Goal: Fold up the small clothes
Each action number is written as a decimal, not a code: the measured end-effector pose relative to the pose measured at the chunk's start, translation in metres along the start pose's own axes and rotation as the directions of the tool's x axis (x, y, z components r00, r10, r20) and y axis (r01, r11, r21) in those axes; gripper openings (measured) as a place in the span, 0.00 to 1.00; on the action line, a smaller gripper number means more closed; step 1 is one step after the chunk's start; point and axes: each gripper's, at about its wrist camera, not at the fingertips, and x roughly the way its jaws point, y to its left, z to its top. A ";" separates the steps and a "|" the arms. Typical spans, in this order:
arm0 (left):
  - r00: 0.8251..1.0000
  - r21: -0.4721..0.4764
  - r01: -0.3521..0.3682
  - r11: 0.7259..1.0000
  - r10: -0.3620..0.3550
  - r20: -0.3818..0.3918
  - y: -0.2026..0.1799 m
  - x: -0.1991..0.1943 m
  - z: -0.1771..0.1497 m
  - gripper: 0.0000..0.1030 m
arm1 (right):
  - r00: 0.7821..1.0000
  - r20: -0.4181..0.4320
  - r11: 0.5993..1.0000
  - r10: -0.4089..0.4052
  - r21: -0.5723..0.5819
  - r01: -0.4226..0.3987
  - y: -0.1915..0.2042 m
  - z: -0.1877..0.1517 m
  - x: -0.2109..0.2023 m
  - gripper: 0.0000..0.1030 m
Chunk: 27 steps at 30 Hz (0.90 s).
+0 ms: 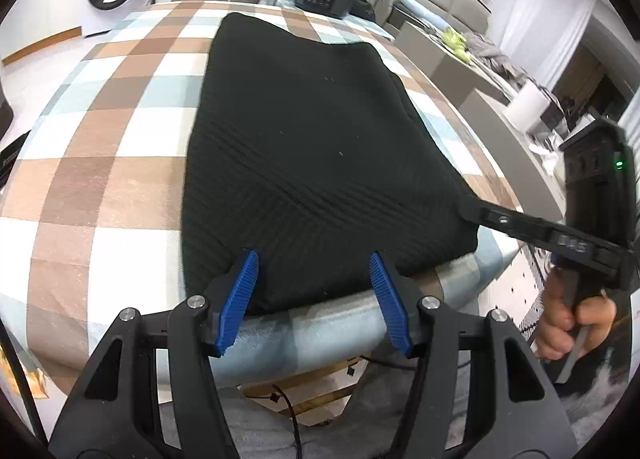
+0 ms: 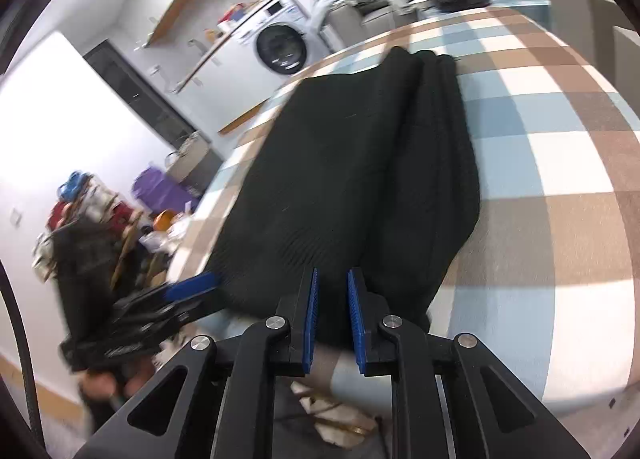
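Two grippers work the near hem of one black knit garment (image 1: 312, 147), which lies flat along a checked tablecloth (image 1: 100, 147), already narrowed lengthwise, with its hem at the table's near edge.

Left gripper (image 1: 314, 295): jaws stand apart, straddling the hem near its left corner; blue pads (image 1: 240, 299) clear of the cloth, nothing gripped.

Right gripper (image 2: 333, 313): jaws narrow but with a visible gap; the hem edge lies in front of them and partly between. Pads do not appear to press it, so I read it as not yet holding. In the left wrist view its finger reaches the garment's right corner (image 1: 470, 207).

Judged step: take both near corners for a crosswise fold away from the person.

Notes for doing it well:
- bite all stacked layers at each corner, not just the top one
- match the two grips in depth
- lift evenly and keep the hem taut
- lay it square on the far edge

Risk: right-side layers (image 2: 436, 163) look loosely stacked and may slide apart.
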 end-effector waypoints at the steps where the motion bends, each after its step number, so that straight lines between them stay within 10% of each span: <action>1: 1.000 -0.010 -0.004 1.000 0.004 0.006 0.003 -0.001 0.001 0.54 | 1.000 -0.006 1.000 -0.015 0.015 0.015 -0.003 0.000 0.005 0.15; 7: 1.000 -0.071 -0.009 0.997 0.011 0.025 0.021 -0.003 0.006 0.54 | 0.999 -0.008 0.999 -0.042 -0.020 0.042 0.000 -0.001 -0.004 0.07; 11: 0.999 -0.102 -0.016 0.995 0.020 0.040 0.029 -0.004 0.010 0.54 | 0.997 0.066 0.999 -0.040 0.024 0.039 -0.007 0.000 -0.025 0.41; 27: 0.997 -0.152 -0.077 0.985 0.079 0.012 0.056 0.010 0.006 0.54 | 0.989 0.054 0.990 -0.138 0.023 0.137 -0.009 -0.012 -0.028 0.61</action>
